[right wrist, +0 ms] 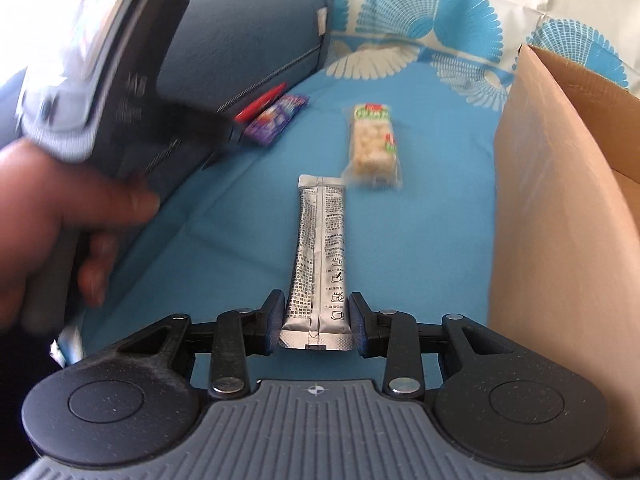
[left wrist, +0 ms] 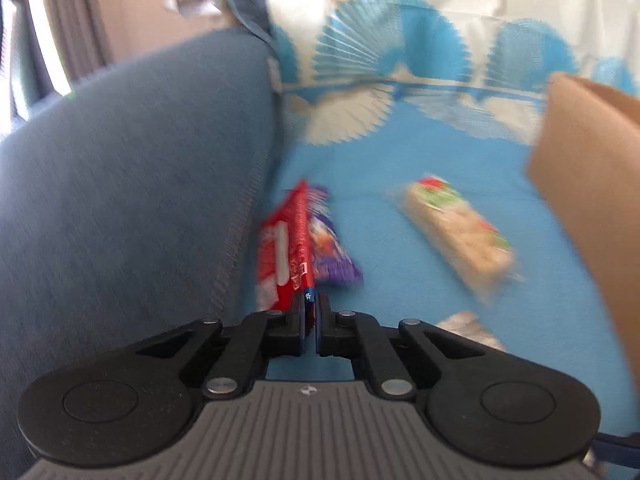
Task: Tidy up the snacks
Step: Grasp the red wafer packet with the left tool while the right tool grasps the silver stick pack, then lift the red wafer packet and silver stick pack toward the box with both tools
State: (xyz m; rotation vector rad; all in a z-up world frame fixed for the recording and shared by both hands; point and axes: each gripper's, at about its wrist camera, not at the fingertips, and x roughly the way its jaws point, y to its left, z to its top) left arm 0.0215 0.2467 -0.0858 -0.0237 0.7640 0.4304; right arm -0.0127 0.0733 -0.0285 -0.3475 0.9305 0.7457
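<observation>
In the left wrist view my left gripper [left wrist: 309, 312] is shut on the near end of a red snack packet [left wrist: 286, 240], which stands on edge against the blue cushion. A purple packet [left wrist: 334, 256] lies against its right side. My right gripper [right wrist: 318, 320] is shut on the near end of a long silver sachet [right wrist: 320, 248], gripping it by its two long edges. Beyond the sachet a clear-wrapped pale cereal bar [right wrist: 374, 144] lies on the blue cloth [right wrist: 440, 208]. The right wrist view also shows the red packet [right wrist: 262, 102] and the purple packet [right wrist: 276, 116] at the left gripper's tips.
An open cardboard box [right wrist: 560, 200] stands along the right side, its near wall [left wrist: 592, 184] close to both grippers. A dark blue sofa cushion [left wrist: 140, 180] rises on the left. A person's hand [right wrist: 60, 220] holds the left gripper's handle at the left of the right wrist view.
</observation>
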